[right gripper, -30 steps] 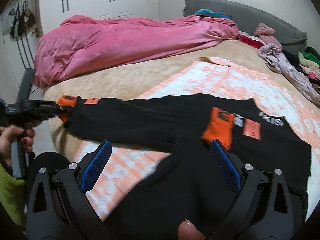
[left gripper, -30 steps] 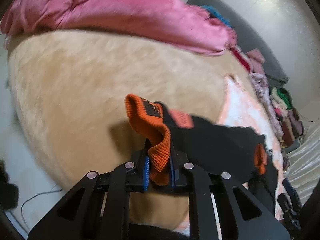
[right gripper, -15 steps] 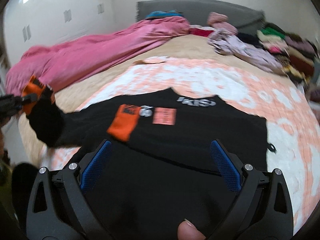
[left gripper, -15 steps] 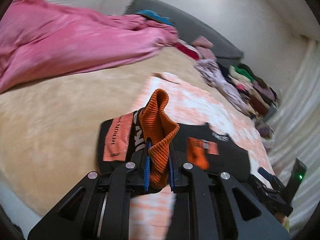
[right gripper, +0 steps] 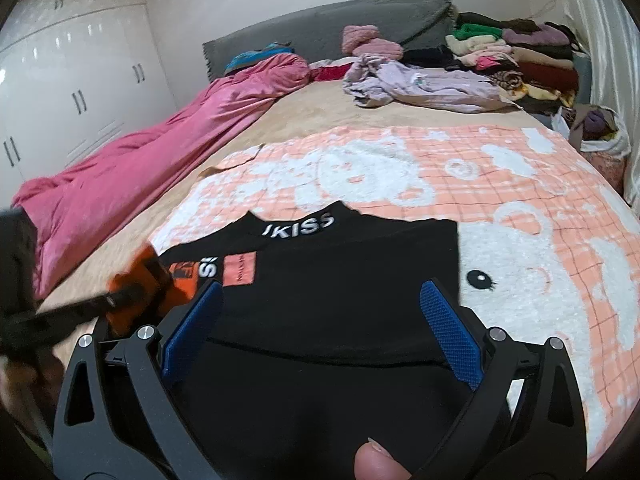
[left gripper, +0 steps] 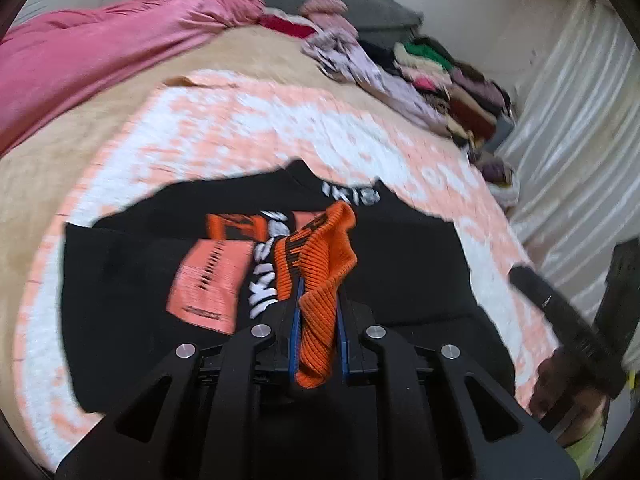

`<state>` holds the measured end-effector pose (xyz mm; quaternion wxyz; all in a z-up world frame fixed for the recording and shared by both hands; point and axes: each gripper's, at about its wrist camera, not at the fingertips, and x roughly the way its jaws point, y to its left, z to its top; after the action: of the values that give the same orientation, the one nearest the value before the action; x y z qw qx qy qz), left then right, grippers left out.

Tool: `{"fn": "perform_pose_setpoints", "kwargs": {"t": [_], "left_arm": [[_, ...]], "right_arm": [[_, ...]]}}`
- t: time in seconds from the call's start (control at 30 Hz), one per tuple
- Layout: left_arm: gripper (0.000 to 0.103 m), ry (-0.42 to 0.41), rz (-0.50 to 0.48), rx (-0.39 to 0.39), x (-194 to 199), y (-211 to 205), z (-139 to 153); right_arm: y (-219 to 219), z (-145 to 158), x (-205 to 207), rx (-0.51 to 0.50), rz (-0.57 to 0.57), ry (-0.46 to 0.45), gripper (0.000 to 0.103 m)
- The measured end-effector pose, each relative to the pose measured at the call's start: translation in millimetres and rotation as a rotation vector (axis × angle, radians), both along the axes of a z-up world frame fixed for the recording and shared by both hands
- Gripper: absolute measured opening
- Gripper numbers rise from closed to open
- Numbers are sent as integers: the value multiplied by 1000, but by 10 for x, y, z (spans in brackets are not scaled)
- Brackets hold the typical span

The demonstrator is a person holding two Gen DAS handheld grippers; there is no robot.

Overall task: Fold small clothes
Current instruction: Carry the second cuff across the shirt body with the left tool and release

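A black sweatshirt [right gripper: 340, 272] with white lettering and orange patches lies flat on a peach-and-white blanket [right gripper: 520, 208]. My left gripper [left gripper: 318, 292] is shut on the sleeve's orange ribbed cuff [left gripper: 320, 256] and holds it over the sweatshirt [left gripper: 400, 264], near the chest print. In the right wrist view the same cuff [right gripper: 144, 268] and the left gripper [right gripper: 120, 300] show blurred at the left edge. My right gripper [right gripper: 320, 320] hovers open over the sweatshirt's lower half, nothing between its blue pads [right gripper: 448, 328]. A fingertip [right gripper: 376, 460] shows at the bottom.
A pink duvet [right gripper: 140, 168] runs along the bed's left side. A lilac garment [right gripper: 420, 84] and a stack of folded clothes [right gripper: 512, 60] sit by the grey headboard [right gripper: 320, 28]. White wardrobe doors [right gripper: 72, 80] stand left, a pale curtain [left gripper: 580, 120] right.
The left gripper carried the orange cuff from the bed's left edge rightward over the sweatshirt, so the sleeve now lies across the body. The right gripper swung round, still open.
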<state>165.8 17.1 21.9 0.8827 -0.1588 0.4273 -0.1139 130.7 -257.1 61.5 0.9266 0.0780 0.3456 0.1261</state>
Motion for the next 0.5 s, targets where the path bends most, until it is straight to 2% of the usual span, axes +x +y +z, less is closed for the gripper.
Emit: {"fn": "perform_pose_setpoints", "kwargs": {"t": [0.07, 0.13, 0.17, 0.3, 0.4, 0.5], "left_arm": [[14, 11, -27, 20, 47, -106, -84], [19, 33, -64, 35, 92, -205, -190], [25, 45, -84, 34, 99, -267, -241], [29, 53, -136, 15, 66, -339, -327], [32, 19, -125, -21, 9, -218, -240], [32, -30, -74, 17, -5, -50, -117]], "right_arm": [[-62, -19, 41, 9, -17, 6, 93], [-121, -42, 74, 20, -29, 13, 93], [-149, -61, 96, 26, -36, 19, 93], [-174, -159, 172, 53, -28, 53, 93], [-60, -265, 211, 43, 0, 84, 93], [175, -368, 228, 21, 58, 114, 93]]}}
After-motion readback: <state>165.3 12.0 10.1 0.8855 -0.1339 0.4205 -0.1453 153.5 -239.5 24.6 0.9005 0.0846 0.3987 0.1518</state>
